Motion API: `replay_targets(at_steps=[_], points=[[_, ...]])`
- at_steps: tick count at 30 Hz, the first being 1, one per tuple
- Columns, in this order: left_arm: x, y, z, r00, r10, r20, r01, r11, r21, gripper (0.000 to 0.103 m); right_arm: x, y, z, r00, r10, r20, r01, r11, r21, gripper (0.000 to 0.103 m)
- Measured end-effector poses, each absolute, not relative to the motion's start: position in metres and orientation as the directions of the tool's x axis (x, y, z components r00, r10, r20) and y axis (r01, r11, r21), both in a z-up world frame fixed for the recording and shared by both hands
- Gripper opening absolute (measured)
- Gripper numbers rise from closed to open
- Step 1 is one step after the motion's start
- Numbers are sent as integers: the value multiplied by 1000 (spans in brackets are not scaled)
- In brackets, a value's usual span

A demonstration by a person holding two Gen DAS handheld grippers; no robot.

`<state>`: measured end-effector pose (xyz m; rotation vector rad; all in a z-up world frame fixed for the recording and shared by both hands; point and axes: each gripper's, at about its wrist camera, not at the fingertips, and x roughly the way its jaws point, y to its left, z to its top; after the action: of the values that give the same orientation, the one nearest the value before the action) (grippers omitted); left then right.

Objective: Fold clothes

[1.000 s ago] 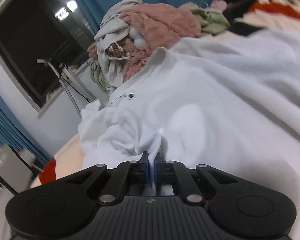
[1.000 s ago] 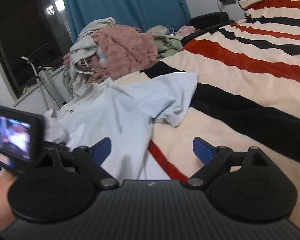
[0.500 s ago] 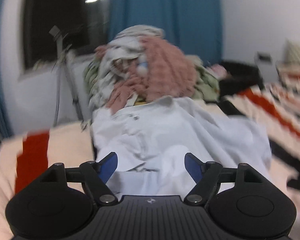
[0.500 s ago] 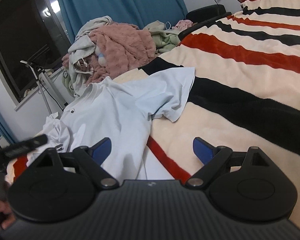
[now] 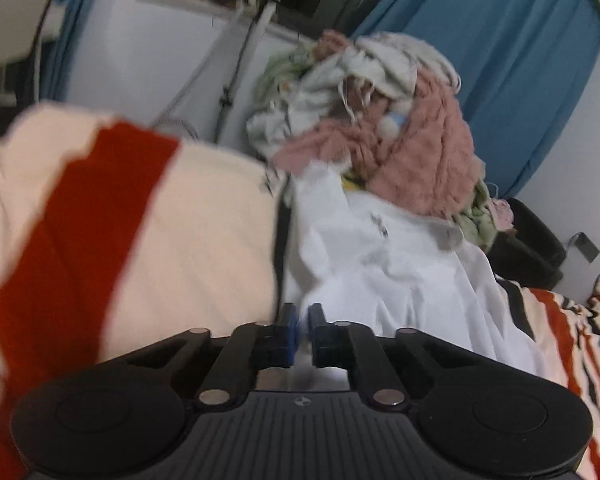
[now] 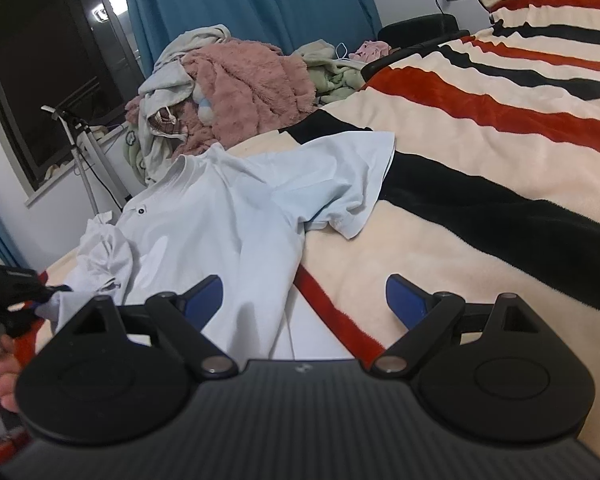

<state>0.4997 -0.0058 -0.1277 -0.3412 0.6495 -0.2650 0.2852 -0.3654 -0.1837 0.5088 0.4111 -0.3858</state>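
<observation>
A white polo shirt [image 6: 228,216] lies spread on a striped blanket [image 6: 480,184] covering a bed, its collar toward a heap of unfolded laundry [image 6: 236,80] piled below blue curtains [image 6: 252,0]. The left gripper [image 5: 300,316], fingers pressed nearly together, pinches a thin fold of the shirt's white cloth at its crumpled near-left edge. The right gripper [image 6: 304,300] hovers above the shirt's lower hem with its blue-padded fingers spread wide, holding nothing. A person's hand [image 6: 2,372] grips the left tool's handle.
</observation>
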Motion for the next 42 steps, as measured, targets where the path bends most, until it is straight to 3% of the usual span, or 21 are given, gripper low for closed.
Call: replay_targets(at_steps=[4, 7, 11, 13, 15, 17, 20, 23, 25, 26, 35, 38, 42], points=[[497, 29, -97, 829, -283, -483, 105, 926, -362, 1, 286, -362, -185, 845, -245, -475, 446, 813, 375, 90], [508, 58, -75, 843, -221, -491, 62, 946, -319, 0, 287, -359, -185, 843, -247, -478, 446, 818, 363, 90], [520, 76, -67, 801, -281, -528, 115, 939, -325, 2, 290, -356, -184, 839, -254, -482, 448, 824, 346, 90], [519, 67, -72, 780, -322, -537, 169, 934, -315, 11, 292, -354, -184, 837, -257, -484, 449, 828, 336, 90], [515, 51, -82, 751, -372, -546, 231, 922, -311, 37, 293, -352, -184, 834, -257, -488, 449, 830, 330, 90], [510, 32, -96, 732, -408, -546, 286, 911, -298, 56, 294, -351, -185, 832, -258, -491, 449, 833, 324, 90], [506, -1, -118, 702, -434, -564, 358, 900, -248, 56, 295, -352, -186, 831, -257, -494, 450, 831, 325, 90], [502, -28, -136, 684, -427, -592, 403, 897, -182, 54, 294, -353, -187, 830, -253, -498, 451, 829, 331, 90], [498, -41, -144, 684, -412, -603, 415, 898, -143, 31, 296, -353, -189, 828, -250, -501, 450, 829, 331, 90], [495, -44, -145, 690, -400, -603, 414, 902, -124, 4, 297, -353, -190, 827, -248, -504, 450, 829, 331, 90], [491, 41, -84, 828, -284, -484, 210, 957, -201, 2, 294, -352, -190, 824, -234, -516, 448, 826, 341, 90], [506, 79, -64, 866, -148, -477, 57, 978, -199, 2, 294, -350, -189, 821, -237, -520, 451, 827, 335, 90], [538, 112, -59, 845, 89, -528, -156, 984, -84, 2, 296, -347, -189, 820, -245, -517, 447, 838, 313, 90]])
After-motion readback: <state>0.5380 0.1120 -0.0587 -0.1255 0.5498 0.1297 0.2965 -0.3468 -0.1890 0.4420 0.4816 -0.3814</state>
